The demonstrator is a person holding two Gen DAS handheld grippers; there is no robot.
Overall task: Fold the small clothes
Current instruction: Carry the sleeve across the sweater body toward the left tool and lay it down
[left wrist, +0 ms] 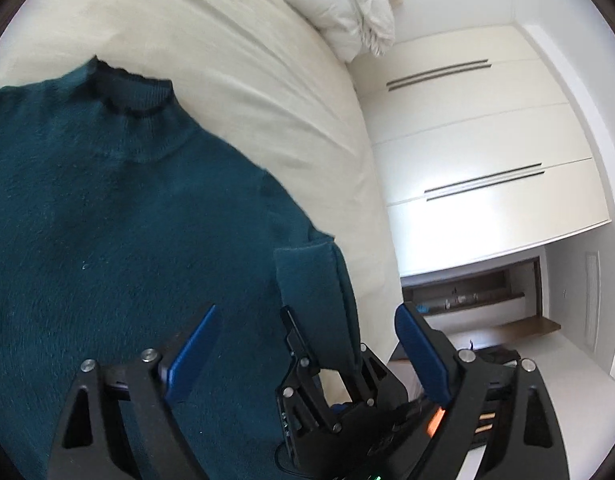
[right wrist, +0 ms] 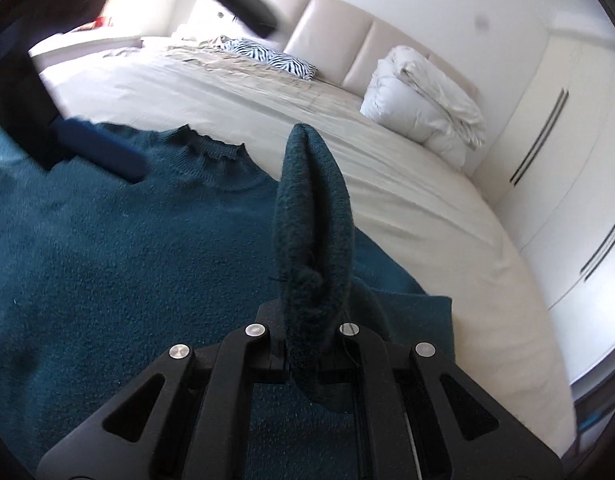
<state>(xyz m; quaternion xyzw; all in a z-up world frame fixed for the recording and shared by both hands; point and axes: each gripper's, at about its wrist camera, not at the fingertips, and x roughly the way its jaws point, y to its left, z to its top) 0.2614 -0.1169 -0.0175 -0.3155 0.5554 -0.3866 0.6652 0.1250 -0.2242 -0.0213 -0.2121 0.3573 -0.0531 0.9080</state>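
The right claw (right wrist: 307, 336) is clamped tight on a doubled fold of the sweater (right wrist: 127, 248), a sleeve end by the look of it, which stands up from the jaws toward 12 o'clock. The left claw (left wrist: 307, 360) is spread wide and holds nothing, hovering over the sweater's edge with the right claw and its pinched sleeve (left wrist: 315, 300) between its blue pads (left wrist: 195, 356). The sweater lies face up on the bed (right wrist: 347, 160), body at 9 o'clock in both views, collar (left wrist: 131, 96) toward 11. It looks a thick, fuzzy knit: soft, limp, light, not slippery, likely to sag and stretch if lifted by one point, so hems, cuffs and shoulder seams seem the best holds. The other sleeve and the bottom hem are cut off. Farther off, a folded duvet (right wrist: 423, 108) sits at 1 o'clock; a zebra cushion (right wrist: 271, 58) at 12, motion-blurred.
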